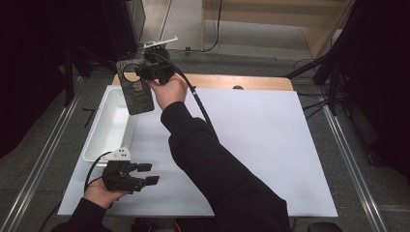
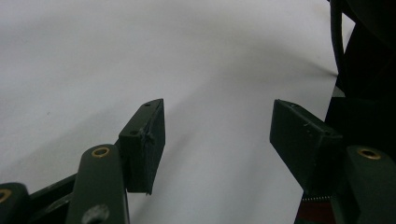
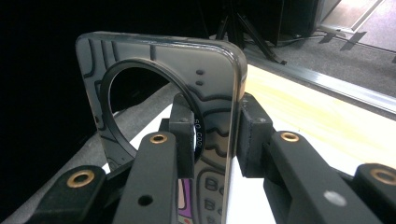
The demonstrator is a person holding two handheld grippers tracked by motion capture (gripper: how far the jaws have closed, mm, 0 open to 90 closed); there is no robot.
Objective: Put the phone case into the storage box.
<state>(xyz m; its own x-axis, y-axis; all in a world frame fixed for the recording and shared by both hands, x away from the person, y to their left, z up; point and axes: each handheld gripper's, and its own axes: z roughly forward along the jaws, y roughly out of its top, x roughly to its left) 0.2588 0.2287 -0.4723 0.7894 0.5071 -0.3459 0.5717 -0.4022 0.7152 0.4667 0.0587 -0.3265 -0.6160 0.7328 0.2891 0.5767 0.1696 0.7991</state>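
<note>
A dark, flat phone case with a round hole near its top hangs upright in the air over the far left of the table. My right gripper is shut on its upper edge. In the right gripper view the phone case stands edge-on between the two pads, one pad on each face. My left gripper rests low at the near left of the white sheet, open, with nothing between its fingers. In the left gripper view its pads stand wide apart over the bare white sheet.
A white rectangular tray lies along the table's left edge, under and beside the held case. The right forearm in a black sleeve crosses the middle of the sheet. A wooden strip borders the far edge; black stands and cables stand beyond.
</note>
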